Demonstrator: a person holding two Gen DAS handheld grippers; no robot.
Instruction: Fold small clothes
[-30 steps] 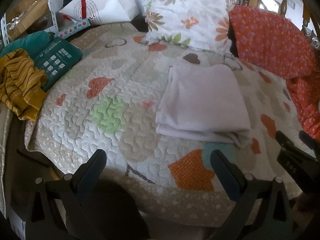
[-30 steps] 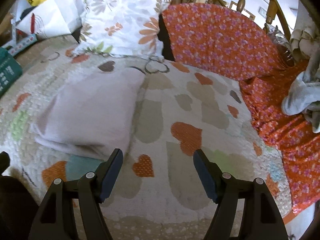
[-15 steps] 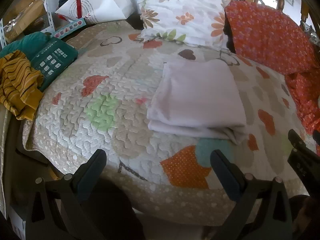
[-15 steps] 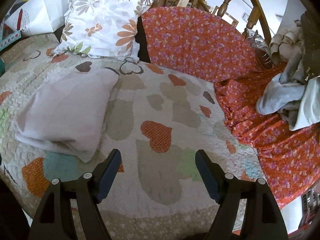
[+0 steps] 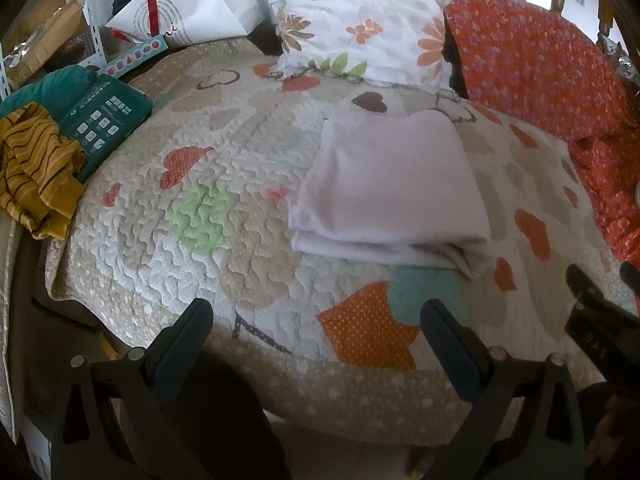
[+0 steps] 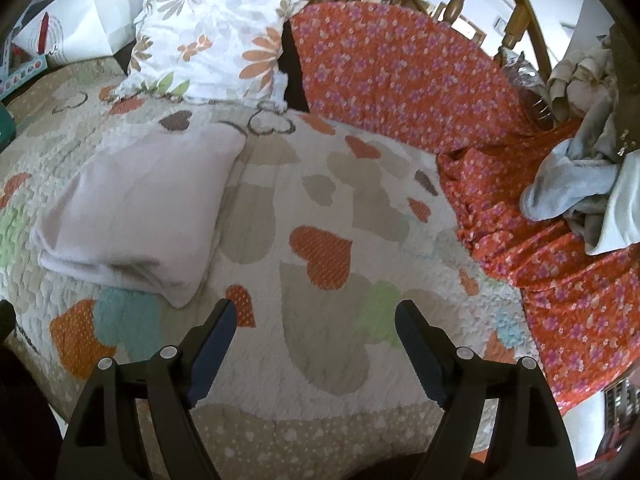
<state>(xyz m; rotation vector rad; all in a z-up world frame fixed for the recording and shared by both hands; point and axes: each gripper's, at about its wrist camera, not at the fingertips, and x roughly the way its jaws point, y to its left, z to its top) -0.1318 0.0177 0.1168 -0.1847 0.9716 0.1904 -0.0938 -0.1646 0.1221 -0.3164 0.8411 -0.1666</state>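
folded white cloth [image 5: 390,188] [image 6: 140,208] lies flat on my heart-patterned quilt [image 5: 224,216] [image 6: 328,264], layered edges toward me, touched by neither tong. my left gripper [image 5: 316,332] hovers near the quilt's near edge, fingers wide apart, holding nothing. my right gripper [image 6: 316,332] hangs just right of the cloth, fingers spread too, nothing between them. beyond the cloth, a floral pillow [image 5: 360,20] at the far side, an orange flowered blanket [image 6: 440,92] to the right, a yellow striped garment [image 5: 36,168] far left.
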